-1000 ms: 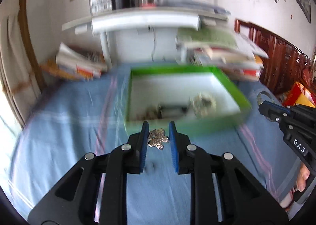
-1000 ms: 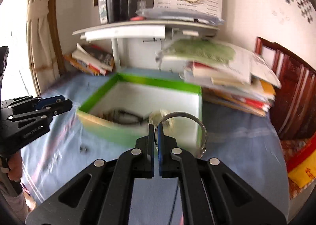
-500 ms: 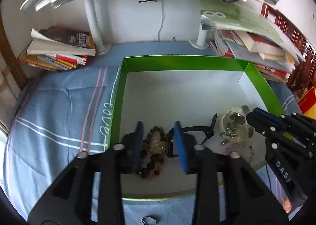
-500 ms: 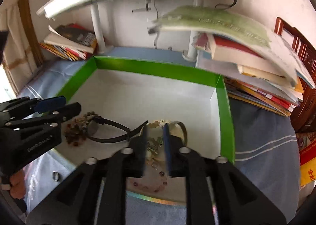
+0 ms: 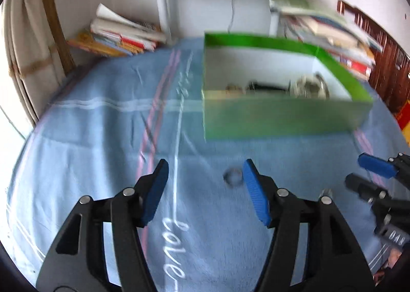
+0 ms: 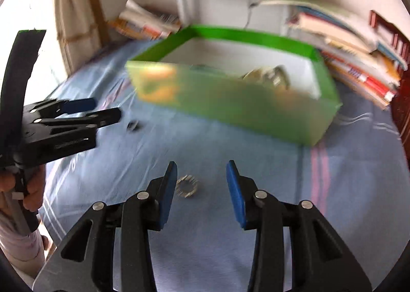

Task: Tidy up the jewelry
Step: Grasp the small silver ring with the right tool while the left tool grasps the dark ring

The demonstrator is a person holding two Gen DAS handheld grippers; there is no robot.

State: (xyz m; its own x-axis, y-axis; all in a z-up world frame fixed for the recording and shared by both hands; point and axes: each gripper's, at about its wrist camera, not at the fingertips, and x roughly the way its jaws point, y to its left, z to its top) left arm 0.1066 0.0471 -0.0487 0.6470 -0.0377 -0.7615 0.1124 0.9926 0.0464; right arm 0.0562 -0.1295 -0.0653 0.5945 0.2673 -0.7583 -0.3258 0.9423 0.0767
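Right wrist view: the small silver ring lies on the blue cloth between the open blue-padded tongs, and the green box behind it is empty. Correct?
Not quite. The green box is not empty: the right wrist view shows blurred metallic jewelry inside. The rest holds: the small silver ring lies on the blue cloth between the right tongs, whose jaws are opening.

White cursive lettering on the blue cloth point(image 5: 107, 117), read from the left wrist view, spells "love"; it runs along a thin white line between the two fingers of the left gripper point(image 5: 205, 189). At the right edge of the same view, the black body of the right gripper point(image 5: 369, 174) bears pale capitals, turned away and blurred, that appear to read "DAS". In the right wrist view, a line of small print runs along the left gripper's body; it is too blurred to read. Spines of the stacked books point(image 6: 358, 61) carry no legible titles.
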